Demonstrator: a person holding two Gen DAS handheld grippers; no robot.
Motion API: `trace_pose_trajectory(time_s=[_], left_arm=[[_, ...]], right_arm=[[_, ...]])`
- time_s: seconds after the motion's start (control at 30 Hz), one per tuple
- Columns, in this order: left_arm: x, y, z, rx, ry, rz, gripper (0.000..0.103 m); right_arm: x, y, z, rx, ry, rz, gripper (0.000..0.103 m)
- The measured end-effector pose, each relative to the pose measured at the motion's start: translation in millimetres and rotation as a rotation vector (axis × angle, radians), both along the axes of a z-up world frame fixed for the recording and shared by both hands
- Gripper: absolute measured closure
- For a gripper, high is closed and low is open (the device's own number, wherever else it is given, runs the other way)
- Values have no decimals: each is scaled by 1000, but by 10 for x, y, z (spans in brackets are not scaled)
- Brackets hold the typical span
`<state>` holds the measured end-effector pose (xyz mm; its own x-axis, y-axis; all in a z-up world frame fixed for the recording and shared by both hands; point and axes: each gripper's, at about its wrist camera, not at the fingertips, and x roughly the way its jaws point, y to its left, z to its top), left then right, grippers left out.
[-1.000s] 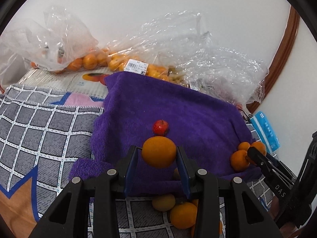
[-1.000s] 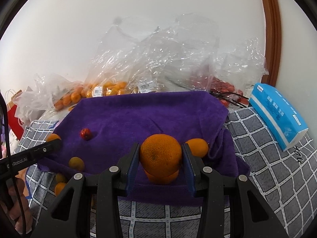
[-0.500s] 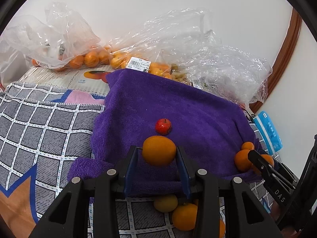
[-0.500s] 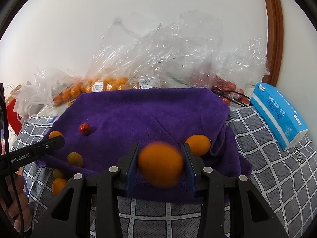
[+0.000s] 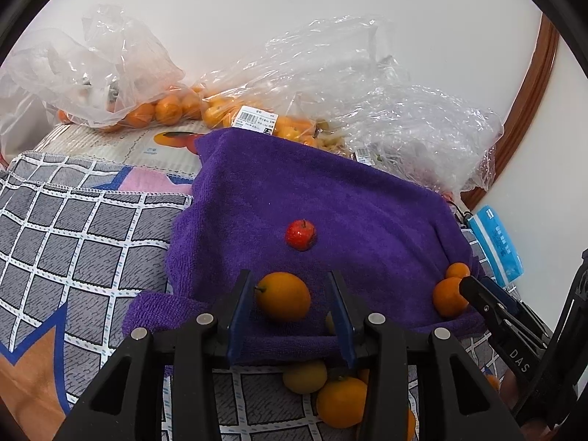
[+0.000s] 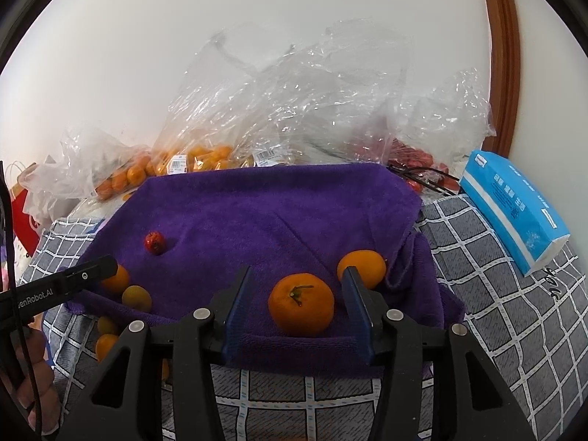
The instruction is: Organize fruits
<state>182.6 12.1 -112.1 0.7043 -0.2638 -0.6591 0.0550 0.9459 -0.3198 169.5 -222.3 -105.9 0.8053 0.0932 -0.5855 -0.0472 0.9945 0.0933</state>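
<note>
Lying on the purple towel (image 5: 367, 220), an orange (image 5: 283, 301) is being framed by the left gripper (image 5: 290, 307), whose jaws are standing apart, right pad clear. Seen from the right wrist, a tangerine (image 6: 301, 308) is being straddled by the just-widened right gripper (image 6: 296, 310), untouched on the towel.

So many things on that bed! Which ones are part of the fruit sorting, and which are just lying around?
Part of the job:
- orange between the right gripper fingers
- orange at the left gripper
- small red fruit
- purple towel
- loose fruits off the towel

Just lying about:
- blue tissue pack
- checked blanket
- plastic bags
</note>
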Motion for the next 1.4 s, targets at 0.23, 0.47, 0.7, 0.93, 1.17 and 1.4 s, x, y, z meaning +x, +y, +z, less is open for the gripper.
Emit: trace_pose_trajectory(time_s=[0.23,0.47,0.7,0.93,1.17,1.4], left_arm=[[-7,-4,5,1,-2,1,63],[-47,-12,35,-2,-12,-12,54],[-71,-33,46,17,-25,-6,53],[-77,13,43,7,-26,9,53],[-104,13,64,7,-41,9,53],[-117,75,96,-16,-54,17,52]], right_arm=[[57,-37,-64,34,34,-11,53],[-121,-65,127,56,-32,-1,48],[-424,-285,32,28,45,-65,39],[-567,-315,-279,43,192,-32,49],[-611,-157,-165,-4,144,-19,61],[-237,-168,132,-55,47,-35,61]])
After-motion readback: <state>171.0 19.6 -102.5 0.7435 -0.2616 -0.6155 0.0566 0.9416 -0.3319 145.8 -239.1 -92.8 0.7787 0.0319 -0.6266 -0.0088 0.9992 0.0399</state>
